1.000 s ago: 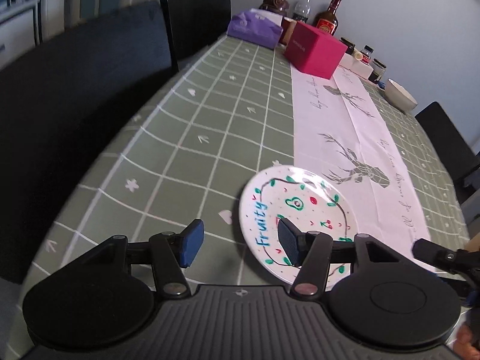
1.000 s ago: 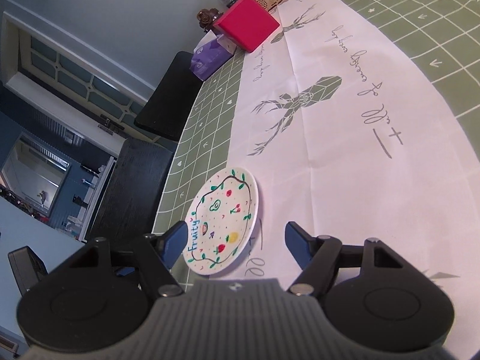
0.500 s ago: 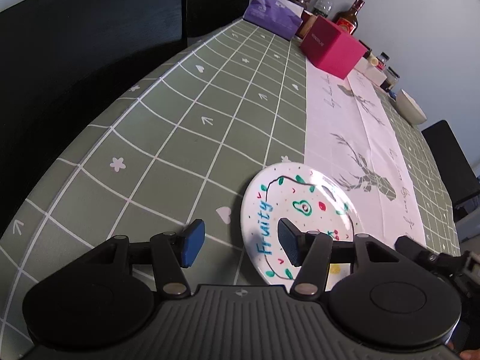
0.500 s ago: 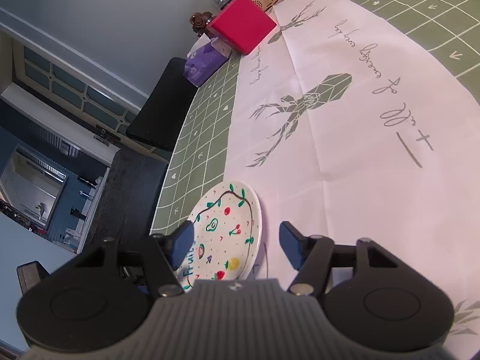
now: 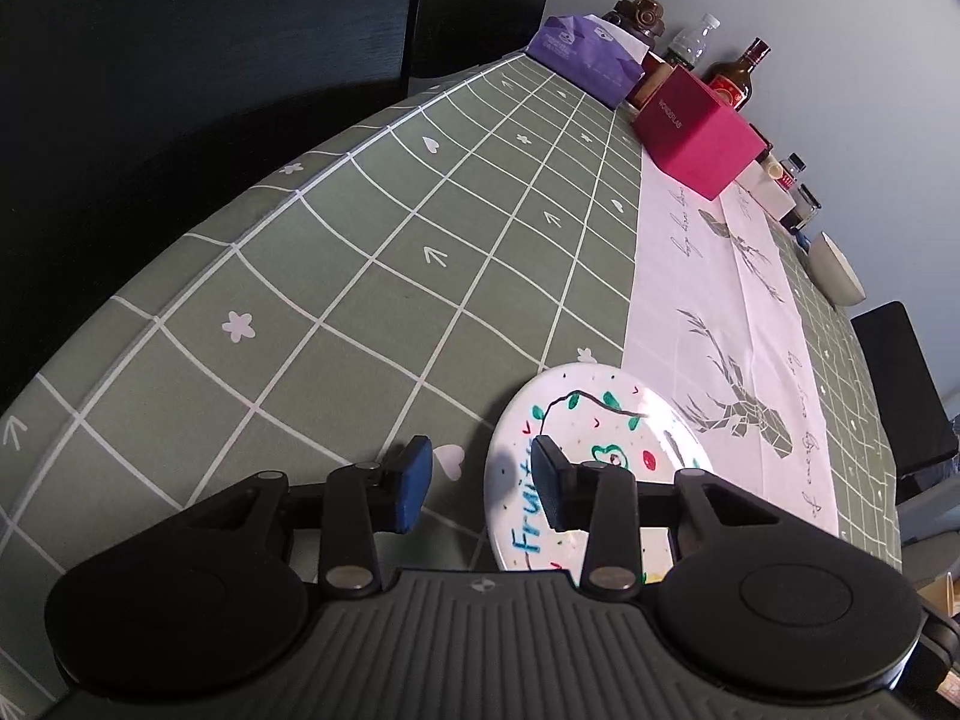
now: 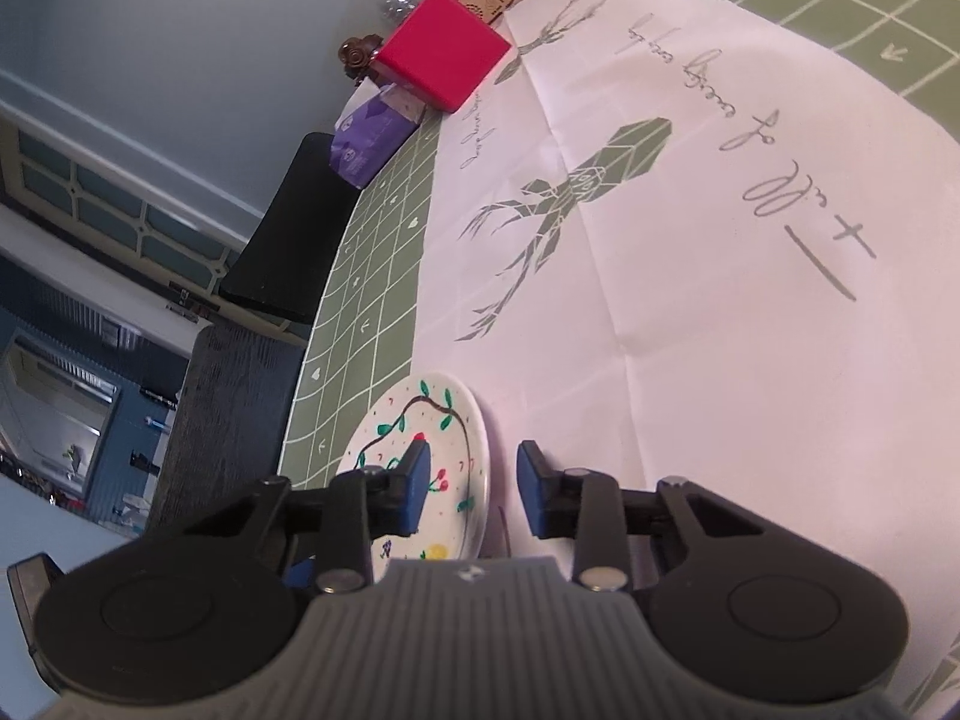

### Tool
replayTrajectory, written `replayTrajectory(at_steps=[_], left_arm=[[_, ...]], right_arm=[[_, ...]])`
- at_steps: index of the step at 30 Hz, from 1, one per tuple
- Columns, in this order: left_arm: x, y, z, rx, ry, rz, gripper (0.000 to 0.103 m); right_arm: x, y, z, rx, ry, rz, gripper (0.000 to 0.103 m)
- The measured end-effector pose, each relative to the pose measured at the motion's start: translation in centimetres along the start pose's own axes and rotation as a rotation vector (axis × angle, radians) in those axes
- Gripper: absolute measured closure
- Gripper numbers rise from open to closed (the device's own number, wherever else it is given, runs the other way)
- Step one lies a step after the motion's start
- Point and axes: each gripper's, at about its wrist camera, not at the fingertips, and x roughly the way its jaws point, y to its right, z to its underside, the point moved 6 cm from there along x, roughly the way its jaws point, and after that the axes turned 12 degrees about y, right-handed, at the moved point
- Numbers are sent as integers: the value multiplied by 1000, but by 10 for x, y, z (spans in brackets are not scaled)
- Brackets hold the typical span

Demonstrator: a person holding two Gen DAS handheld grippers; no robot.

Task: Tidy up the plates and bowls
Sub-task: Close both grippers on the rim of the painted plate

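A white plate [image 5: 630,420] painted with fruits and the word "Fruity" lies flat on the green checked tablecloth [image 5: 360,276], beside a white runner. My left gripper [image 5: 480,480] straddles the plate's left rim, one pad over the plate and one over the cloth. Its jaws are closing and neither pad presses on the rim. In the right wrist view the plate [image 6: 408,426] has its right rim between the jaws of my right gripper [image 6: 474,489]. Those jaws are closing too, with a gap still showing. A pale bowl [image 5: 837,270] stands far back on the right.
The white deer-print runner [image 5: 720,312] runs down the table. At the far end stand a pink box [image 5: 696,132], a purple tissue pack [image 5: 576,54] and bottles [image 5: 732,78]. Black chairs [image 5: 180,60] line the left edge, and another chair [image 5: 900,378] stands on the right.
Both grippers have sunk closer to the plate and their jaws have narrowed. The right jaws now straddle the plate's rim. The plate lies where it was.
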Motion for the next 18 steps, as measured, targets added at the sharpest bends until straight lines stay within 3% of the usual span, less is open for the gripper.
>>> replayTrajectory(at_steps=[4, 7, 13, 18], left_arm=[[1, 0, 2, 44, 26, 22, 60], [1, -1, 1, 26, 22, 33, 60], [3, -2, 4, -66, -28, 96, 60], [2, 5, 10, -45, -12, 101, 63]], right_arm=[[4, 8, 1, 79, -9, -38, 75], [9, 9, 4, 94, -74, -55, 88], [8, 9, 5, 143, -82, -43, 89], [9, 8, 6, 141, -84, -46, 88]])
